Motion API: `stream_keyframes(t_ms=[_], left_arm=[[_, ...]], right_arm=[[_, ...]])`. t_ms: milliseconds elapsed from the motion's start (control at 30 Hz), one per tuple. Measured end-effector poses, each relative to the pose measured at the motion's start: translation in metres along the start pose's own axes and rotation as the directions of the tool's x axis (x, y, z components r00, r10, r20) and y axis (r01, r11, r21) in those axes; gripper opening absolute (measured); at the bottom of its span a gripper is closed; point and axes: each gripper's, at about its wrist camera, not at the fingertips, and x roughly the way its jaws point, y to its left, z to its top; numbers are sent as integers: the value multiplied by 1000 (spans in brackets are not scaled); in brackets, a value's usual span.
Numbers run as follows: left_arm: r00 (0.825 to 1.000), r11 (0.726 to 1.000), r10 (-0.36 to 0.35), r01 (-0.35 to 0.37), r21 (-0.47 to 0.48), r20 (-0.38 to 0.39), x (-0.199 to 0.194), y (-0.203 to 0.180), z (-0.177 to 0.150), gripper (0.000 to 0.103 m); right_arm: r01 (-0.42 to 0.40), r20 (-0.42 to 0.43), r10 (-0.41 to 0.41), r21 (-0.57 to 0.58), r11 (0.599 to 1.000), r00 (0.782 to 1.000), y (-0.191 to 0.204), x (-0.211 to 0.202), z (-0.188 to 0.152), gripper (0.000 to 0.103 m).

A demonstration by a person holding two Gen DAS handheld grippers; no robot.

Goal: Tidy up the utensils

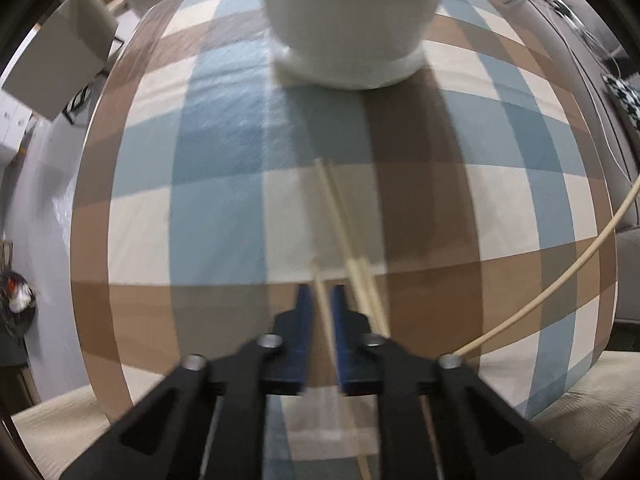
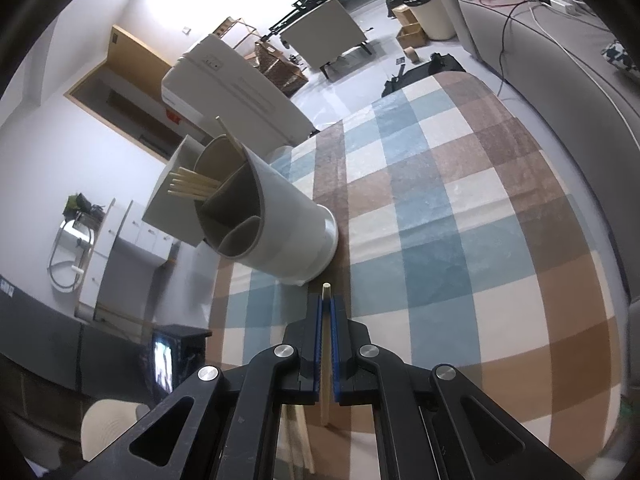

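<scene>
A checked tablecloth (image 2: 460,216) in blue, brown and cream squares is covering the table and filling most of both views, its surface looking slightly crinkled. The white utensil holder (image 2: 280,220) is standing on the cloth toward ten o'clock from the right gripper in the right wrist view, appearing tilted by the lens; it is a round, tapering tub with a raised foot ring, its inside split by curved grey partitions into several compartments. One compartment at the far side is holding a bundle of pale wooden chopsticks (image 2: 192,186), their square ends pointing out toward nine o'clock, and a single stick is sticking up behind them toward twelve. In the left wrist view the same holder (image 1: 348,20) is sitting at twelve o'clock, just its lower wall and foot showing. The right gripper (image 2: 327,308) is pinching one light wooden chopstick (image 2: 326,344) between its blue-lined fingers, nearly closed, the rounded tip poking out just past the fingertips and close beside the holder's foot. The left gripper (image 1: 322,300) is closing narrowly around another thin chopstick (image 1: 325,312), though blur makes the contact hard to judge. A pair of loose chopsticks (image 1: 340,216) is lying on the cloth toward one o'clock from those fingertips, and another pale stick (image 1: 560,272) is curving along the right edge at three o'clock.
</scene>
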Motion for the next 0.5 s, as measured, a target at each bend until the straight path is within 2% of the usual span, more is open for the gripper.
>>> stream_keyframes(t_ms=[67, 167, 300, 400, 433, 500], left_arm=[[1000, 1000, 5, -5, 2, 9, 1, -1, 3, 1], [999, 999, -25, 26, -38, 39, -6, 7, 4, 1], [990, 993, -58, 71, -93, 129, -33, 26, 3, 1], [969, 981, -98, 133, -142, 228, -63, 43, 0, 0], [963, 978, -103, 143, -149, 250, -70, 36, -2, 0], [937, 970, -126, 185, -157, 324, -93, 42, -7, 0]], right_arm=[[10, 1, -10, -14, 1000, 1000, 2, 0, -1, 3], [24, 8, -23, -58, 998, 1000, 12, -2, -2, 3], [37, 21, -34, -134, 990, 999, 31, -3, -9, 3], [51, 41, -44, -187, 981, 998, 46, -5, -15, 3], [52, 50, -43, -205, 977, 998, 52, -6, -17, 3], [60, 69, -44, -245, 968, 997, 64, -10, -21, 3]])
